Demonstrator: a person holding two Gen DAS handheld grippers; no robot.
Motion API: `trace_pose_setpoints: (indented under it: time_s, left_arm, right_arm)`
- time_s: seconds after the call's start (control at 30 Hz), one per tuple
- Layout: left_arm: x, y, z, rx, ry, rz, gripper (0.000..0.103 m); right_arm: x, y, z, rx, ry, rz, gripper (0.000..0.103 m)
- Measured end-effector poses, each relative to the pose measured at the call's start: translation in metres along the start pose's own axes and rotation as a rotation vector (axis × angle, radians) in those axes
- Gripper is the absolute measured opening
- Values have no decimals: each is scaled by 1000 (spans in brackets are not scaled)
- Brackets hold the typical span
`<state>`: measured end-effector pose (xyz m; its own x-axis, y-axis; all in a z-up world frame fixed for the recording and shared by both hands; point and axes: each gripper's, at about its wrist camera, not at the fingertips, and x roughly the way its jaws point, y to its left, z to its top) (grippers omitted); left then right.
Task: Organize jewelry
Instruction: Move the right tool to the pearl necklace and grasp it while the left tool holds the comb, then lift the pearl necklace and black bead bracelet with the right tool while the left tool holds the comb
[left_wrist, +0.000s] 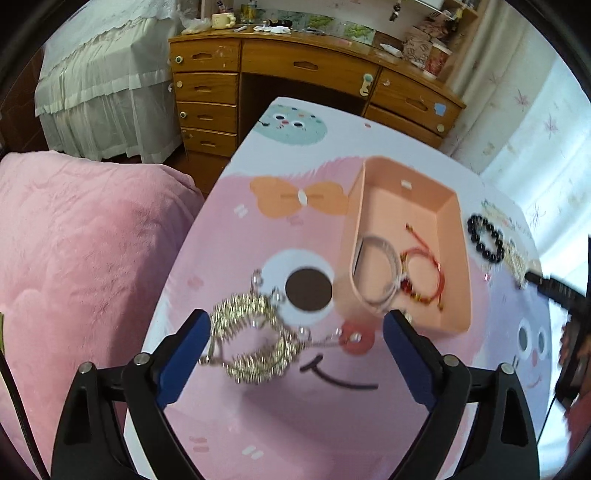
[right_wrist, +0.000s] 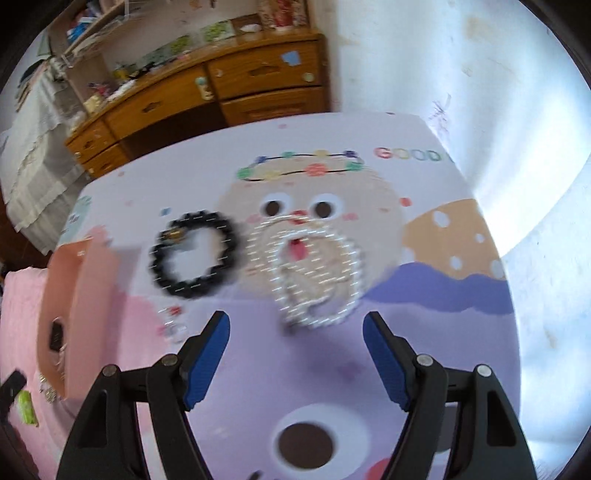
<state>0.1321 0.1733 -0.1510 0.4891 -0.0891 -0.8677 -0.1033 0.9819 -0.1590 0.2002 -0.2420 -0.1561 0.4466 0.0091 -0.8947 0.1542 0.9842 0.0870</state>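
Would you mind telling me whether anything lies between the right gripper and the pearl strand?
Nothing visible does. The right gripper is open, with the pearl strand just ahead on bare tabletop. The black bead bracelet lies off to the left, clear of that path.

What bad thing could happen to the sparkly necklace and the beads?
The tangled silver chain necklace lies between the open left gripper fingers; closing might catch only a strand, so it could snag or slip. The heaped white pearl strand before the open right gripper might trail out when lifted and drag the black bead bracelet close beside it.
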Motion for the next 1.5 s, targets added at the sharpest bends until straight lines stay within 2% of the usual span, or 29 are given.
trace_pose_setpoints:
  time_s: [0.13, 0.3, 0.37, 0.5, 0.77, 0.97, 1.07, 1.13, 1.23, 1.3, 1.37, 1.5]
  left_arm:
    - [4, -9, -17, 69, -13, 21, 101]
    - [18, -16, -32, 109, -36, 112, 101]
    - [23, -14, -34, 98, -52, 146, 101]
    - [30, -6, -34, 44, -58, 193, 101]
    - [45, 6, -29, -34, -75, 268, 101]
    - [54, 19, -26, -123, -63, 211, 101]
    - [55, 18, -25, -120, -70, 222, 101]
    - [55, 18, -26, -115, -78, 222, 101]
    - [53, 16, -26, -108, -93, 218, 88]
    - [50, 14, -24, -100, -110, 215, 68]
    - [49, 12, -24, -99, -119, 215, 63]
    - [48, 12, -26, -106, -133, 214, 63]
  right_arm:
    - [10, -14, 8, 2, -1, -41, 75]
    - [13, -29, 15, 22, -35, -99, 69]
    - [16, -38, 17, 48, -41, -98, 67]
    - [23, -51, 18, 88, -29, -87, 56]
    - [27, -54, 25, 72, -47, -76, 47]
    - [30, -51, 30, 33, -42, -70, 22]
    - [30, -48, 31, 5, -34, -69, 16]
    - [31, -45, 31, -6, -30, -64, 7]
    - [31, -40, 30, -32, -22, -70, 7]
    - [28, -36, 29, -40, -33, -55, 7]
    - [24, -34, 29, -41, -42, -37, 7]
    - [12, -25, 29, -58, -63, -22, 7]
